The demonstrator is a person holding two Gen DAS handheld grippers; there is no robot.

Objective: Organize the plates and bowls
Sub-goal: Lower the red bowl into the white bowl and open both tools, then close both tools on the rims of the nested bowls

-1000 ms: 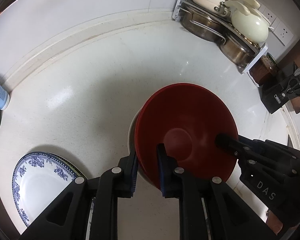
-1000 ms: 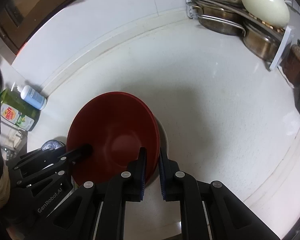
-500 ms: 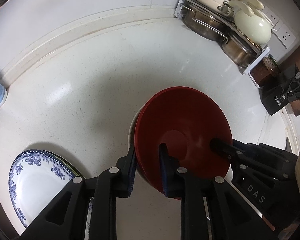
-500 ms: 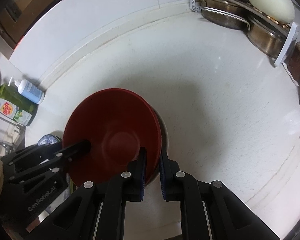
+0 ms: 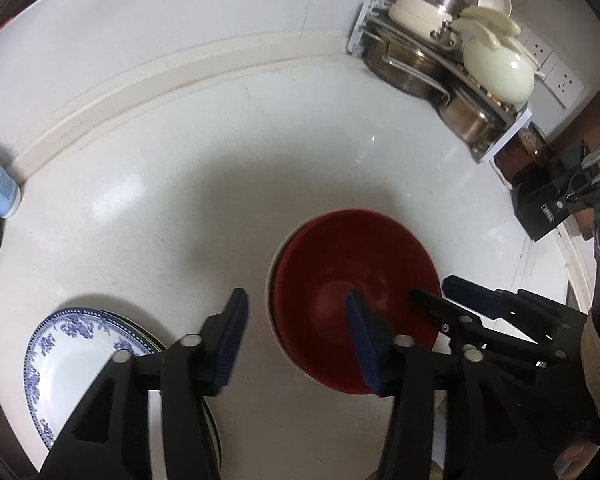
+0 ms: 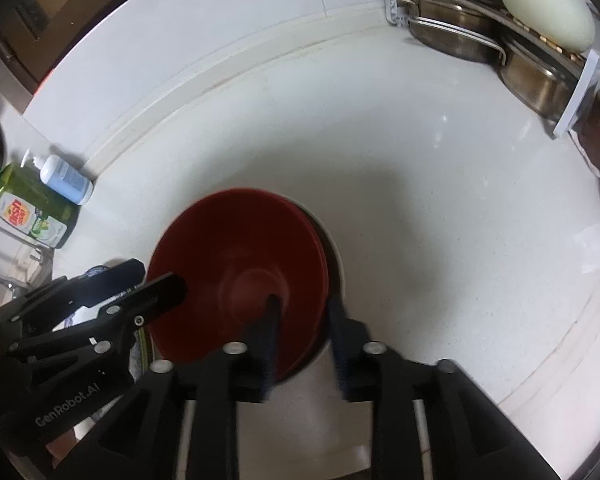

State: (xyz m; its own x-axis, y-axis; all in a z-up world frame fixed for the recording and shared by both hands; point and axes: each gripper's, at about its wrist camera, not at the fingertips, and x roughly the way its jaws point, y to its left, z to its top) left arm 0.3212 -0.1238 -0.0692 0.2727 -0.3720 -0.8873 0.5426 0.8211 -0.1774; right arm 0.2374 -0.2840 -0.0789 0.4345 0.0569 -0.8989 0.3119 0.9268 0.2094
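Observation:
A red bowl (image 5: 352, 264) sits nested in a white bowl (image 5: 270, 280) on the white counter; it also shows in the right wrist view (image 6: 240, 264). My left gripper (image 5: 296, 336) is open, its fingers astride the bowls' left rim without touching. My right gripper (image 6: 304, 328) is open, its fingers astride the right rim, and it shows in the left wrist view (image 5: 436, 292). A blue-patterned plate (image 5: 72, 360) lies on a darker plate at lower left.
A rack of steel pots and a cream pot (image 5: 496, 68) stands at the back right corner. A black knife block (image 5: 548, 204) is at the right. Soap bottles (image 6: 40, 196) stand at the left by the wall.
Both grippers have let go of the red bowl's rim and opened. The bowl stack now rests on the counter, and both grippers have drawn back and up a little.

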